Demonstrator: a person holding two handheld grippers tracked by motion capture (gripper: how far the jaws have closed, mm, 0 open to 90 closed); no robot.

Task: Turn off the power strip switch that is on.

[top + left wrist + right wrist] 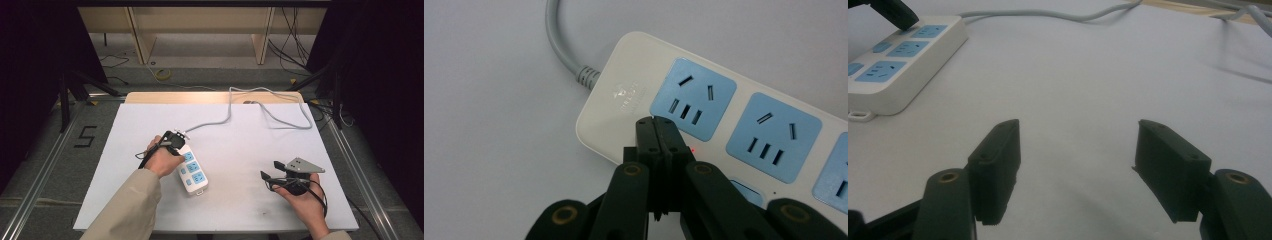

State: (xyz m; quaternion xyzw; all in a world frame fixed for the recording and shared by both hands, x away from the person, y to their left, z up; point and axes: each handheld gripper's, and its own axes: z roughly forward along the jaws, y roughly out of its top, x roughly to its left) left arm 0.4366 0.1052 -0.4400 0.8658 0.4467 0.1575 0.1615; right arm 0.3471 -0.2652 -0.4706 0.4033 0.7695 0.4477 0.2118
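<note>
Left gripper (658,125), fingers closed empty, presses the white plastic power strip with blue sockets (192,170) near bench centre, apparently its switch. Right gripper (1075,165) open, idle. Next: lift clear.

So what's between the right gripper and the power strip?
Nothing: in the high view only bare white table separates the right gripper from the power strip. The right gripper view shows the same.

Right claw (1078,165): jaws wide apart, nothing between them, above the white tabletop (1088,85). Power strip (903,65) lies upper left; its grey cable (1048,15) runs right.
</note>
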